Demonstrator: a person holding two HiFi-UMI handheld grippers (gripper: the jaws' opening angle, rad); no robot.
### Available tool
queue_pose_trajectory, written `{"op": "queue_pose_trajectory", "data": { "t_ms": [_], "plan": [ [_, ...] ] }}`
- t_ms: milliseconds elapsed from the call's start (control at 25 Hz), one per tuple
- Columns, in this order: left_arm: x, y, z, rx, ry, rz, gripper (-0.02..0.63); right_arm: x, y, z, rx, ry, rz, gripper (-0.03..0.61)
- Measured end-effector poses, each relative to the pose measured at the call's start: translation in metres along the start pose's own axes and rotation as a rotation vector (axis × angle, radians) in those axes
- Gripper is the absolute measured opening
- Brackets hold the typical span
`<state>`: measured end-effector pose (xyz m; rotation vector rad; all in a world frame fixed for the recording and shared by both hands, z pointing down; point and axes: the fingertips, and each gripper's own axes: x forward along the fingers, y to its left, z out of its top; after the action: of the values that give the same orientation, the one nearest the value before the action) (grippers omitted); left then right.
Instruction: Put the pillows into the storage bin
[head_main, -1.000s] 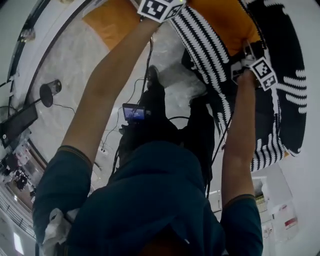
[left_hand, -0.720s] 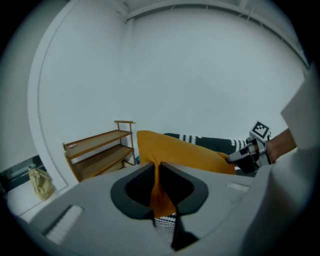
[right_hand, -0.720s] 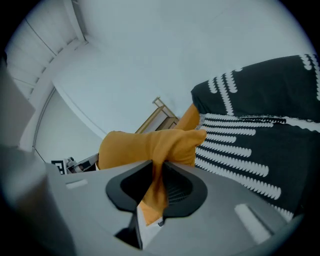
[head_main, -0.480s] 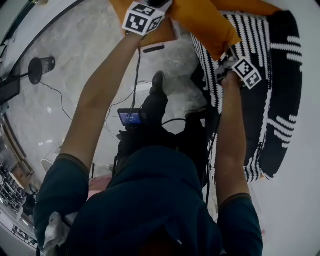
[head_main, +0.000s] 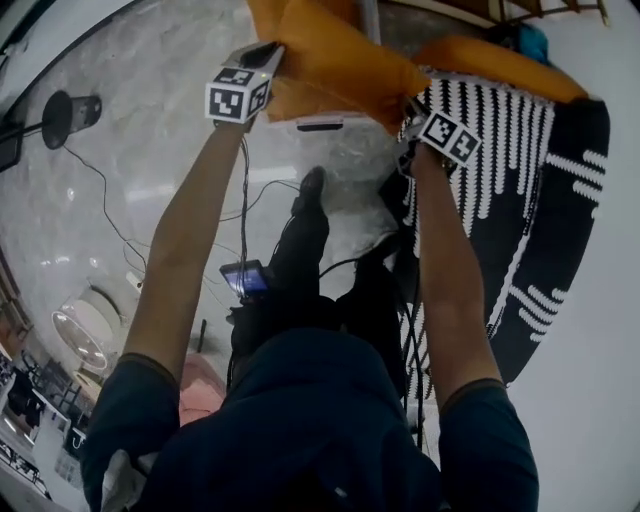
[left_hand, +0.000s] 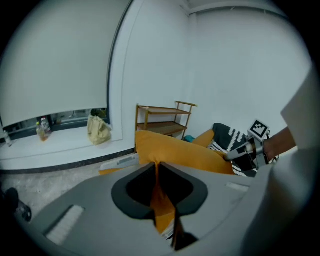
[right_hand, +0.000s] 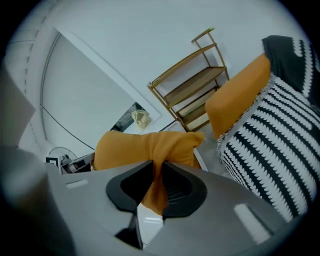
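Note:
An orange pillow hangs stretched between my two grippers at the top of the head view. My left gripper is shut on its left corner, and orange cloth is pinched between the jaws. My right gripper is shut on the opposite corner, with the cloth bunched in its jaws. Just beneath the pillow shows the pale rim of a white plastic bin, mostly hidden by it. A second orange pillow lies on a black-and-white striped cover at the right.
A wooden shelf rack stands against the white wall behind the pillow. A beige bag sits on the window ledge. Cables, a black stand and a fan are on the marble floor at left.
Both grippers have swung the orange pillow leftward, off the striped cover and over the marble floor, where the white bin's rim has come into view. Both grips have held.

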<state>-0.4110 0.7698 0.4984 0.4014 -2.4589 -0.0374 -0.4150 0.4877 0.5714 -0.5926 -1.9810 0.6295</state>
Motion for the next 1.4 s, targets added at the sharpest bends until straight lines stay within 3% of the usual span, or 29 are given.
{"op": "queue_pose_trajectory", "data": {
  "t_ms": [200,560,680,800,1080,1400],
  "plan": [
    [-0.015,0.053,-0.057,-0.114,0.045,0.087,0.028,0.072,0.018,-0.017,-0.124,0.15,-0.014,0.072],
    [-0.005,0.077,-0.14,-0.242,0.148,0.16,0.026,0.144,0.004,-0.027,-0.281,0.291,-0.055,0.081],
    [-0.003,0.079,-0.165,-0.251,0.222,0.163,0.026,0.154,-0.009,-0.037,-0.301,0.357,-0.133,0.134],
    [-0.004,0.073,-0.178,-0.238,0.277,0.157,0.048,0.151,-0.027,-0.05,-0.33,0.448,-0.239,0.135],
    [-0.02,0.079,-0.129,-0.181,0.178,0.154,0.037,0.129,-0.005,-0.037,-0.305,0.387,-0.213,0.135],
    [-0.078,0.048,-0.019,-0.072,0.016,0.162,0.028,0.036,0.079,0.024,-0.273,0.15,0.004,0.133]
  ]
}}
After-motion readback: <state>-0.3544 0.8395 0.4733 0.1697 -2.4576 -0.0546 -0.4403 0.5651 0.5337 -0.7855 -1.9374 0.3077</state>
